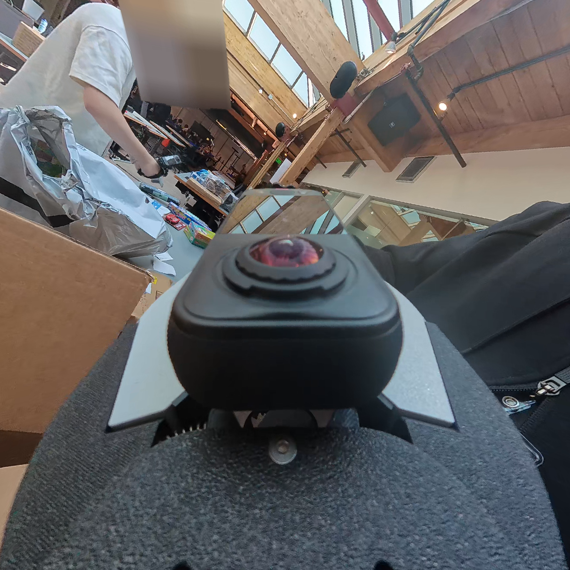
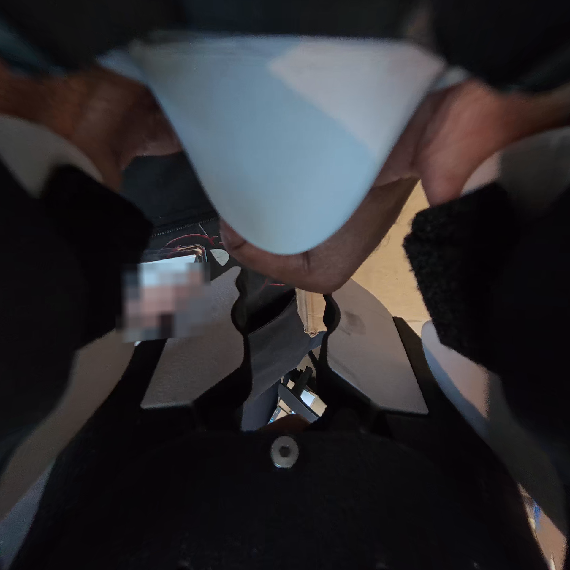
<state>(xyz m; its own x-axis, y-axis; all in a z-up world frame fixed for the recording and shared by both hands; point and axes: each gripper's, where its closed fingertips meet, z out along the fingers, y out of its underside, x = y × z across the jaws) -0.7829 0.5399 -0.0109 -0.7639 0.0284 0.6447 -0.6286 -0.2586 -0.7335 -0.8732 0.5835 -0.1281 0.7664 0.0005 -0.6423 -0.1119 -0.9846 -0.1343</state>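
In the left wrist view a black camera body with a round reddish lens (image 1: 285, 308) lies straight ahead, across the grey finger plates (image 1: 145, 364). A glass screen (image 1: 283, 212) on its far end reflects the ceiling. It hides my left gripper's fingertips, and the view points up at the ceiling. In the right wrist view my right gripper (image 2: 277, 271) is open, with black foam pads (image 2: 462, 277) far apart at the left and right. Bare hands (image 2: 447, 138) hold a pale blue sheet (image 2: 271, 138) close in front, between the pads. The picture is blurred.
A brown cardboard box (image 1: 61, 308) stands at the left, with a crumpled silver bag (image 1: 61, 172) behind it. A person in a white shirt (image 1: 71, 68) stands beyond. Small coloured boxes (image 1: 199, 236) lie on a grey table. Dark clothing and a strap (image 1: 493, 308) fill the right. Some 15 cm of space lies between my two pairs of fingers.
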